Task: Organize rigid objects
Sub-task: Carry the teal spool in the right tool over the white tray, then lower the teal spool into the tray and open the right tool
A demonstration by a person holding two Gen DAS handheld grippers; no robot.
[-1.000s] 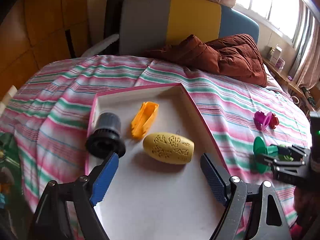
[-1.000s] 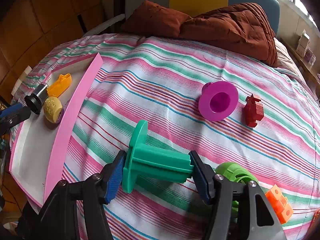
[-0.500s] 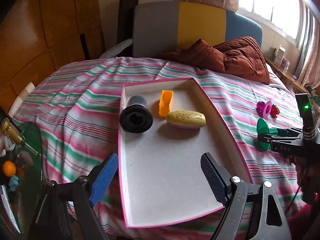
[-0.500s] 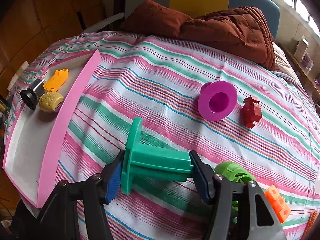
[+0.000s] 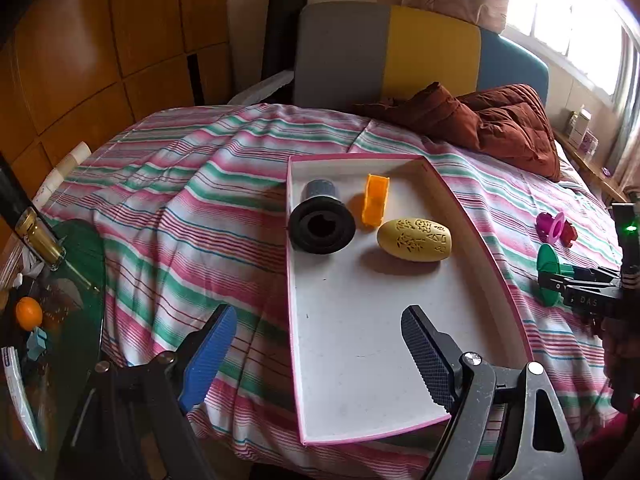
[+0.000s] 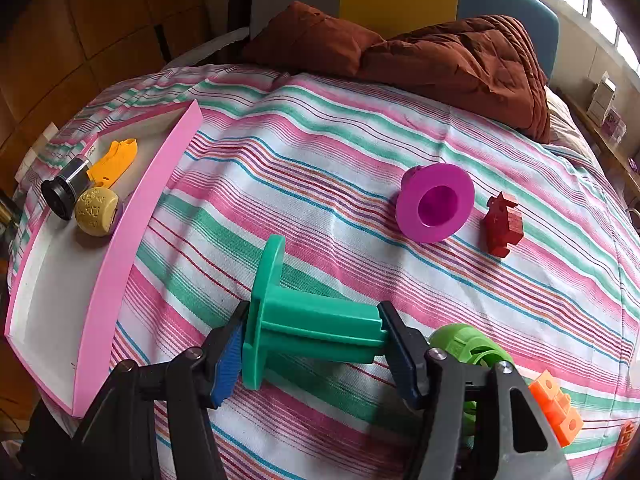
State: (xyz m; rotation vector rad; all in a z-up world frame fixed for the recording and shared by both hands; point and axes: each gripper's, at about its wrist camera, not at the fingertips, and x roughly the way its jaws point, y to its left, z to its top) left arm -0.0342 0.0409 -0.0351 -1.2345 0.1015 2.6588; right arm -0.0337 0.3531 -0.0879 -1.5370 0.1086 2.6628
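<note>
The green spool [image 6: 316,328] is clamped end to end by the right gripper [image 6: 314,344], one pad on the flange face, the other on the hub's end, low in the centre of the right wrist frame over the striped bedspread [image 6: 320,168]. For the step judged to be in hand, carrying it to the pink-walled tray [image 6: 120,240] at the frame's left, the wall should be cleared with some height and the spool set down in the bare white floor at the near end, away from what is already inside. An endwise grip on smooth moulded plastic can likely pivot, so level travel and a low release are advised. The spool is ribbed along its hub, with a broad thin disc flange. In the tray, upper centre of the left wrist frame, a black ribbed cylinder [image 5: 322,222], an orange trough-shaped piece [image 5: 376,200] and a yellow egg-shaped piece with cut-out patterns [image 5: 414,239] are seen. The left gripper [image 5: 316,344] is held wide apart and grips nothing, low in its frame over the tray's near left edge. On the cloth remain a magenta flanged cup [image 6: 434,202], a dark red block [image 6: 502,226], a lime green ring [image 6: 468,346] and an orange block [image 6: 556,410].
</note>
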